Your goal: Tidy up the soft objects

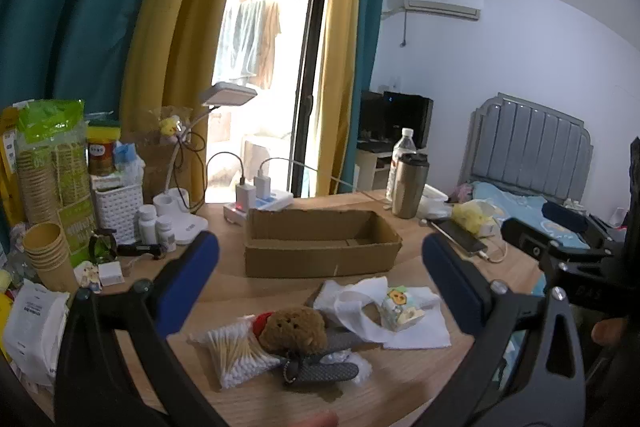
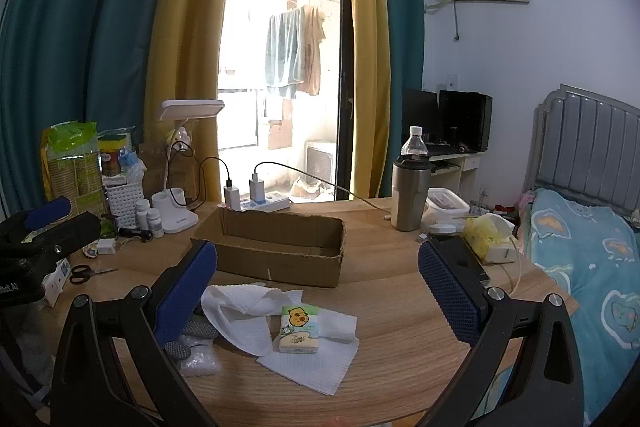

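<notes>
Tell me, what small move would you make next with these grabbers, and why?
Probably lower the left gripper onto the brown plush toy and close. Both grippers are open and empty, the cardboard box behind looks empty, and the toy lies nearest, between the left fingers.

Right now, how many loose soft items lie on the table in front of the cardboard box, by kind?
Brown plush bear: 1
Clear bag of cotton swabs: 1
Small cartoon-printed tissue pack: 1
White paper towels: 2, possibly more
Grey mesh insoles: 2
Total: 7
</notes>
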`<state>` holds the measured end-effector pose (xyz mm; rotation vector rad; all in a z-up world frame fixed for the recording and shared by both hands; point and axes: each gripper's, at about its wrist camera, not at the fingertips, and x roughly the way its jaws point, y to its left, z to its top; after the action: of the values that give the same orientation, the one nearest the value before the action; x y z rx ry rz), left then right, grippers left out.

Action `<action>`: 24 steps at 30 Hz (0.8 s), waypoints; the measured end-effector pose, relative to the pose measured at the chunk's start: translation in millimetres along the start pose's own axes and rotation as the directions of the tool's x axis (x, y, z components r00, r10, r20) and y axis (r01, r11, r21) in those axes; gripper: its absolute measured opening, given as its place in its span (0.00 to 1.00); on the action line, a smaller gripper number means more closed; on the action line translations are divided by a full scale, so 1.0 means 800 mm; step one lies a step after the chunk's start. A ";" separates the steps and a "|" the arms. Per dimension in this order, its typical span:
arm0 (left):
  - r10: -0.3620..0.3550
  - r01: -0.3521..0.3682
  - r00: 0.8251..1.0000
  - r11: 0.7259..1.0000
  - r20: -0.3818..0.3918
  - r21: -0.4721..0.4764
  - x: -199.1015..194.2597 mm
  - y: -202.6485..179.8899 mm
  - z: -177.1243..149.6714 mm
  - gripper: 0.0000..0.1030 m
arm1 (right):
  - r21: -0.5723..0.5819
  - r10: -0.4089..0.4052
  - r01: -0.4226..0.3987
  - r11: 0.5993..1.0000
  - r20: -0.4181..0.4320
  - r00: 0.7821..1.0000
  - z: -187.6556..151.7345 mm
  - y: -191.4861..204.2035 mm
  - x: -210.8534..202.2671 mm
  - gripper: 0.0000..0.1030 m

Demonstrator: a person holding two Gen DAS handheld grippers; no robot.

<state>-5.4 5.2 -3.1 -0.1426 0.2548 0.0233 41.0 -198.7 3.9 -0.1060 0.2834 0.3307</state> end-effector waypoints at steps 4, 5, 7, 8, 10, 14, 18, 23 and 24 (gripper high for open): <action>0.006 -0.006 1.000 1.000 0.003 -0.002 0.000 0.002 0.001 0.99 | 0.001 0.000 0.000 1.000 0.001 1.000 0.000 0.000 0.000 1.00; 0.007 -0.007 1.000 1.000 0.004 -0.001 -0.002 0.001 0.000 0.99 | 0.001 0.001 -0.001 1.000 0.000 1.000 0.000 0.000 0.000 1.00; 0.006 -0.006 1.000 1.000 0.003 -0.002 -0.002 0.001 -0.001 0.99 | 0.002 0.000 0.000 1.000 0.000 1.000 0.000 0.000 0.000 1.00; 0.006 -0.006 1.000 1.000 0.003 -0.001 -0.002 0.001 -0.001 0.99 | 0.002 0.001 -0.001 1.000 0.000 1.000 0.000 0.000 0.000 1.00; 0.007 -0.007 1.000 1.000 0.001 -0.002 -0.001 0.002 -0.001 0.99 | 0.001 0.000 0.000 1.000 0.001 1.000 0.000 0.000 0.000 1.00; 0.009 -0.009 1.000 1.000 -0.006 -0.005 0.000 0.002 -0.001 0.99 | 0.002 0.000 0.000 1.000 0.000 1.000 0.000 -0.001 0.000 1.00; 0.009 -0.009 1.000 1.000 -0.008 -0.005 0.001 0.002 -0.001 0.99 | 0.002 0.001 -0.001 1.000 0.000 1.000 0.000 -0.001 0.000 1.00; 0.008 -0.008 1.000 1.000 -0.012 -0.009 0.001 0.002 -0.002 0.99 | 0.002 0.001 -0.001 1.000 -0.002 1.000 0.000 -0.001 0.001 1.00; 0.008 -0.008 1.000 1.000 -0.013 -0.010 0.001 0.001 -0.002 0.99 | 0.003 0.001 -0.001 1.000 -0.001 1.000 0.000 -0.001 0.000 1.00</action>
<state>-5.1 5.9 -5.2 -0.1517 0.2685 0.0314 41.5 -199.8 3.6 -0.1033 0.2853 0.3315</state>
